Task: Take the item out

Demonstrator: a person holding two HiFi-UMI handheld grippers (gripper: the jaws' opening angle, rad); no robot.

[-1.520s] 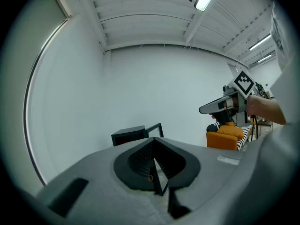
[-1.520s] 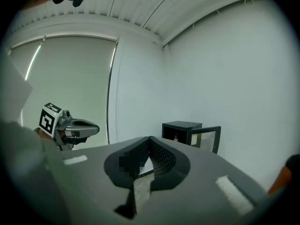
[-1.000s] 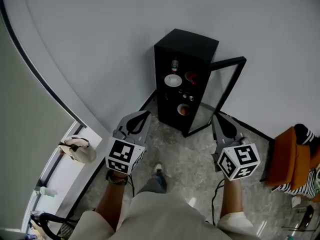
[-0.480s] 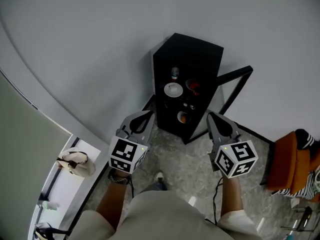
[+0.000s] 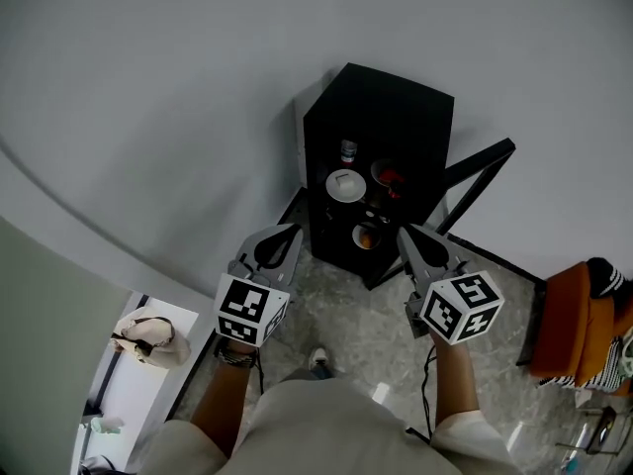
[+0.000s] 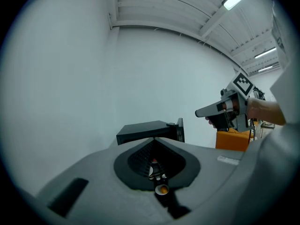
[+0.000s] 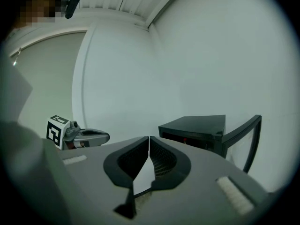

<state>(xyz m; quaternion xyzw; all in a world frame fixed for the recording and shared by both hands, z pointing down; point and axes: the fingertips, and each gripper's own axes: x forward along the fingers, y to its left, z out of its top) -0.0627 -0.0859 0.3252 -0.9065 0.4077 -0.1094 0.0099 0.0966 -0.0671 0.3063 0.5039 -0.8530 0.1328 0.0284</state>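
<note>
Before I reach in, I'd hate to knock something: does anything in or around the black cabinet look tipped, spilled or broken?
Nothing stands out. The tall black cabinet stands upright, its glass door swung open. The small bottle, white dish and bowl holding something orange sit level on its shelves; no spill shows.

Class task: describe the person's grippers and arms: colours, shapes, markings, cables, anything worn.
The left gripper and right gripper are both grey, with tapering jaws that have dark ribbed insides. Each carries a cube of black-and-white square markers. A black cable hangs below the right one. The left wrist wears a dark band, and the forearms are unsleeved.
</note>
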